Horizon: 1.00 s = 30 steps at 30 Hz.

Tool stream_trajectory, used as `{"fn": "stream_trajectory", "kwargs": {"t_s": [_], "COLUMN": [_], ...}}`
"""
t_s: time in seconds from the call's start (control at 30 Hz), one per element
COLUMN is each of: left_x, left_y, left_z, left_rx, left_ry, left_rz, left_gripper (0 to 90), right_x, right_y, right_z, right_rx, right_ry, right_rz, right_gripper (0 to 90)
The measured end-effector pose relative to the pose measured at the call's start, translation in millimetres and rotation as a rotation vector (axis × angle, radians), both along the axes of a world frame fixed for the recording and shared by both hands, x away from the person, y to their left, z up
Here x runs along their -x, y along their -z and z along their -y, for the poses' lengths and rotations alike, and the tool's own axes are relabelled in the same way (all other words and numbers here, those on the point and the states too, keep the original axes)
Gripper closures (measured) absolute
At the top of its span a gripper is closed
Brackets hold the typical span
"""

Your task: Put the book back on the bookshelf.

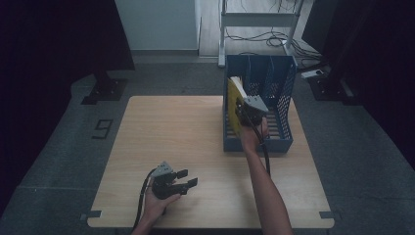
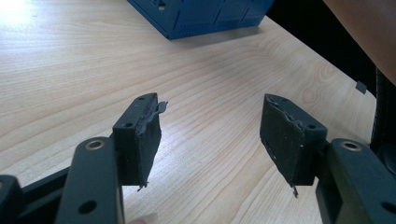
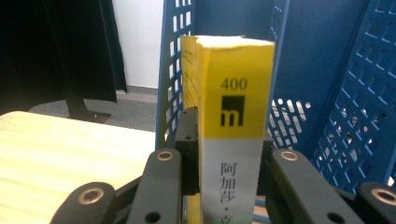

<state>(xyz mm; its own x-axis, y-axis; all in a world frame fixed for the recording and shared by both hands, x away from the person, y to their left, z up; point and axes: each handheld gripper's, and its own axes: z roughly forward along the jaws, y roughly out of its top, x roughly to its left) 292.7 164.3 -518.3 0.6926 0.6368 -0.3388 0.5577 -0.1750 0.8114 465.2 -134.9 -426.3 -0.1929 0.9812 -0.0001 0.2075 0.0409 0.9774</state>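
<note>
A yellow book (image 1: pixel 234 92) with a grey lower spine (image 3: pixel 233 93) stands upright in the leftmost slot of a blue perforated file rack (image 1: pixel 284 100). My right gripper (image 1: pixel 240 109) reaches into that slot from the front and is shut on the book, one pad on each side of its spine (image 3: pixel 229 140). My left gripper (image 1: pixel 188 178) rests low over the near left part of the wooden table (image 1: pixel 171 127). It is open, with only bare wood between its pads (image 2: pixel 212 135). The rack's corner (image 2: pixel 205 18) lies far beyond it.
The rack (image 3: pixel 308 56) has two more slots to the right of the book, both empty. A black cable trails from each gripper along the forearm. Beyond the table are grey floor, a metal stand and loose cables (image 1: pixel 274 36).
</note>
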Motion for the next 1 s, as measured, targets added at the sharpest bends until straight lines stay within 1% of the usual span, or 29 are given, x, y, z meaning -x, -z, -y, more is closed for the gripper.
{"fn": "stream_trajectory", "kwargs": {"t_s": [0.1, 0.3, 0.43, 0.53, 0.8, 0.93, 1.0], "left_x": [0.3, 0.4, -0.2, 0.0, -0.1, -0.2, -0.6], "left_y": [0.2, -0.3, 1.6, 1.8, 1.7, 2.3, 2.7], "left_z": [1.0, 0.3, 1.0, 1.8, 1.7, 2.2, 2.0], "left_rx": [-0.002, 0.003, 0.000, 0.002, 0.003, 0.001, 0.001], "left_ry": [0.002, 0.001, 0.001, 0.003, 0.003, 0.005, 0.004], "left_rz": [-0.002, -0.003, -0.012, -0.014, -0.017, -0.020, -0.021], "left_gripper": [38.1, 38.0, 38.0, 38.0, 38.0, 37.9, 37.9], "right_x": [3.0, 9.5, 13.3, 15.2, 17.9, 17.4, 17.1], "right_y": [-0.1, 4.0, 4.6, 5.8, 7.0, 9.5, 10.6], "right_z": [0.1, 2.5, 4.2, 4.9, 6.3, 7.2, 6.8], "right_rx": [0.009, 0.016, 0.023, 0.027, 0.024, 0.015, 0.020], "right_ry": [-0.005, -0.001, -0.005, -0.008, -0.008, -0.016, -0.016], "right_rz": [-0.009, -0.007, -0.015, -0.013, -0.022, -0.037, -0.042], "right_gripper": [72.4, 72.4, 72.4, 72.5, 71.8, 71.0, 71.1]}}
